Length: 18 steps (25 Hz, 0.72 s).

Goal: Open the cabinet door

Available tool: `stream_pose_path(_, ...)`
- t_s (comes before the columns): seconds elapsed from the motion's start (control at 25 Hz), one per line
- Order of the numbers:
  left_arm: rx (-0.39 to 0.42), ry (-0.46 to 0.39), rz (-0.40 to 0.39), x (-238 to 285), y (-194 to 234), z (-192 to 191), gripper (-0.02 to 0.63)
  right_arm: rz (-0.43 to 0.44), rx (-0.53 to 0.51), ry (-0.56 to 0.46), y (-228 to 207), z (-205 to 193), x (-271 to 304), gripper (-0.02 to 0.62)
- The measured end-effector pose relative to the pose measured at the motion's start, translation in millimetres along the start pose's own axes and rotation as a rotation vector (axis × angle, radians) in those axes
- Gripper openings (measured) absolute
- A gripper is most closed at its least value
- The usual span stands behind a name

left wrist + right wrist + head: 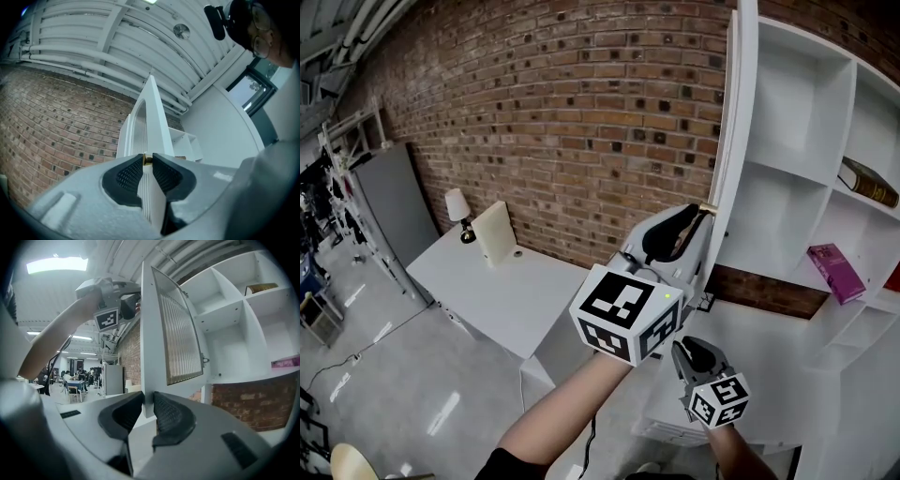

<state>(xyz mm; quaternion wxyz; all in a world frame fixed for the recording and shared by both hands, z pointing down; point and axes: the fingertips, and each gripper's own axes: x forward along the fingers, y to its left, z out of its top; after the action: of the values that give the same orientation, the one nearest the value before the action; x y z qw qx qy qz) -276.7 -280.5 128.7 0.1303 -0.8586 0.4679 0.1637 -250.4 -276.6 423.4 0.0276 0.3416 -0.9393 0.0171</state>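
Already the cabinet door [734, 131] stands swung out edge-on at one o'clock; left gripper [148, 159] fingers pinch its free edge, right gripper [148, 397] fingers clamp the lower corner, likely sharing the pull.

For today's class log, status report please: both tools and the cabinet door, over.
Left tool clamped on white-framed ribbed-glass cabinet door, by its small brass-coloured knob. Right tool clamped on its lower corner. Door swung well open, nothing blocking.
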Motion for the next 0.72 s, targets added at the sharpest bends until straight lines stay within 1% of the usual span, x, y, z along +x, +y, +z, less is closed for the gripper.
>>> stream_pose_path(0.2, -0.017, -0.023, -0.009, -0.8, 3.0, -0.2, 0.074, 0.016, -0.004, 0.002, 1.1, -0.1, 2.5, 0.077)
stream_pose_path(0.4, -0.015, -0.039, -0.012, -2.0, 4.8, 1.7, 0.074, 0.018, -0.015, 0.003, 2.1, 1.9, 3.5, 0.078)
stream_pose_path(0.6, -0.013, -0.029, -0.021, -0.7, 3.1, -0.6, 0.074, 0.004, -0.016, 0.008, 0.6, -0.2, 1.5, 0.077)
stream_pose_path(0.72, -0.029, -0.029, -0.025, -1.1, 3.4, 0.2, 0.075, -0.004, -0.016, 0.006, 0.7, 0.8, 0.6, 0.077)
